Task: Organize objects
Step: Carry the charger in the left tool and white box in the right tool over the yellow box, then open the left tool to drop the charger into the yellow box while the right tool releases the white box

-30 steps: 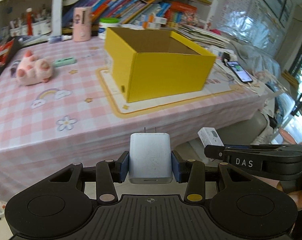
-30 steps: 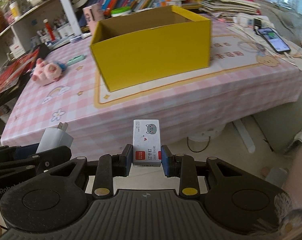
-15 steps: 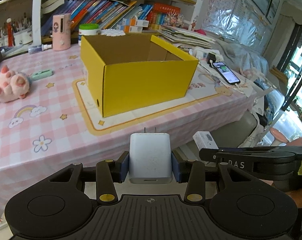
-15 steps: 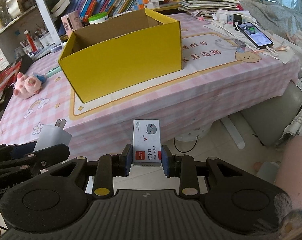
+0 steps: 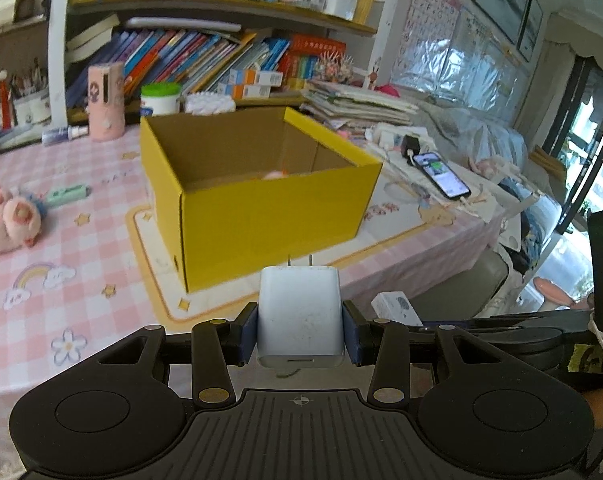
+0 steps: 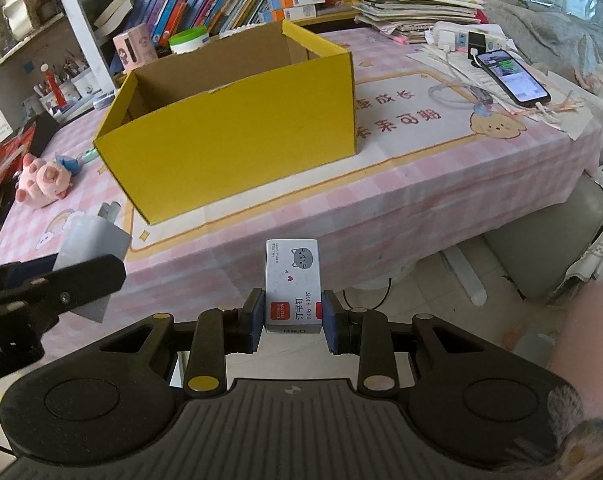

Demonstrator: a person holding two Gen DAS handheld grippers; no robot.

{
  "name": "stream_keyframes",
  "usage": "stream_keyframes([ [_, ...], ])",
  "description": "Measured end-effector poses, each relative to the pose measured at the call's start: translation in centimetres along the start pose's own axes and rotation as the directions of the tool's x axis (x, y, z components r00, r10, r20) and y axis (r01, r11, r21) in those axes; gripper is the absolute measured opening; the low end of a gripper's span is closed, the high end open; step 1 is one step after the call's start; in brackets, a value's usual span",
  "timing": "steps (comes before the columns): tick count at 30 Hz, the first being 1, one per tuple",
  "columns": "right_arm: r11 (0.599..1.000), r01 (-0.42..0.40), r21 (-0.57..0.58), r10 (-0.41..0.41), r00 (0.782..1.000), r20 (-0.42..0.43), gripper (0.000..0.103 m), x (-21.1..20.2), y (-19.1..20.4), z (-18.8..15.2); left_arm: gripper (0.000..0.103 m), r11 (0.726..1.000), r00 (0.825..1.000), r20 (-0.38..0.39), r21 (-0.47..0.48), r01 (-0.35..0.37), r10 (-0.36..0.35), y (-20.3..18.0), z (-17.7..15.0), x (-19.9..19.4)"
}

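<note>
Yellow open-topped cardboard box sits on a cream placemat with an orange border, on a table covered with pink checked cloth; box inside is brown, something pink just shows over its near wall, can't tell what. Left gripper is clamped on a white square plug-in charger block, blue pads tight on both its sides, two metal prongs pointing forward toward the box; charger is in the air short of the table's near edge, apart from the box. Right gripper is clamped on a small white staple box with a grey cat print and red label, pads pressing both sides, also held in the air in front of the table edge. In the right wrist view the left gripper and charger show at far left, beside the right one. Pink plush pig toy lies on the cloth left of the box, small mint-green item near it. Black smartphone with lit screen lies on the table's right side, on a cable. Pink cylinder holder and green-lidded white jar stand behind the box. Shelves of books behind the table.
</note>
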State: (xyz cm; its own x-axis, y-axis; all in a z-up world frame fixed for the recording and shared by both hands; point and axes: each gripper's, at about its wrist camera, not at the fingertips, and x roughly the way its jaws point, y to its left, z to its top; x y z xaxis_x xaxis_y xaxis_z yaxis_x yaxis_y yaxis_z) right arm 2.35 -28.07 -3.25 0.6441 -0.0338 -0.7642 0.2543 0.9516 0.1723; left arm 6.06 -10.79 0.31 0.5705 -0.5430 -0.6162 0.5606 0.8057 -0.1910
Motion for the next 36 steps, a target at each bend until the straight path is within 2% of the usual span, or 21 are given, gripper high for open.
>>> stream_keyframes([
  [5,1.0,-0.003,0.004,0.003,0.999,0.035,0.028,0.0,-0.5,1.9,0.041,1.0,0.999,0.038,0.012,-0.011,0.01,-0.1,1.7,0.6],
  [10,1.0,-0.025,-0.002,0.025,0.992,0.125,0.028,-0.7,-0.9,5.1,0.041,0.999,0.995,0.098,0.013,-0.034,0.033,0.3,3.9,0.8],
  [16,0.996,-0.051,-0.072,0.068,0.963,0.26,0.028,-1.5,-0.9,10.2,0.041,0.997,0.985,0.156,-0.005,-0.071,0.071,0.7,6.8,2.0],
  [20,0.989,-0.082,-0.12,0.114,0.95,0.29,0.028,-0.6,-0.9,13.5,0.041,0.993,0.979,0.17,-0.031,-0.11,0.114,1.0,8.5,3.7],
  [27,0.962,-0.144,-0.234,0.203,0.946,0.252,0.028,2.8,0.4,17.9,0.041,0.98,0.973,0.132,-0.072,-0.184,0.192,1.7,10.0,7.5],
  [36,0.91,-0.22,-0.352,0.274,0.956,0.109,0.028,8.9,2.2,20.6,0.041,0.957,0.959,0.019,-0.064,-0.283,0.284,2.1,9.7,11.9],
])
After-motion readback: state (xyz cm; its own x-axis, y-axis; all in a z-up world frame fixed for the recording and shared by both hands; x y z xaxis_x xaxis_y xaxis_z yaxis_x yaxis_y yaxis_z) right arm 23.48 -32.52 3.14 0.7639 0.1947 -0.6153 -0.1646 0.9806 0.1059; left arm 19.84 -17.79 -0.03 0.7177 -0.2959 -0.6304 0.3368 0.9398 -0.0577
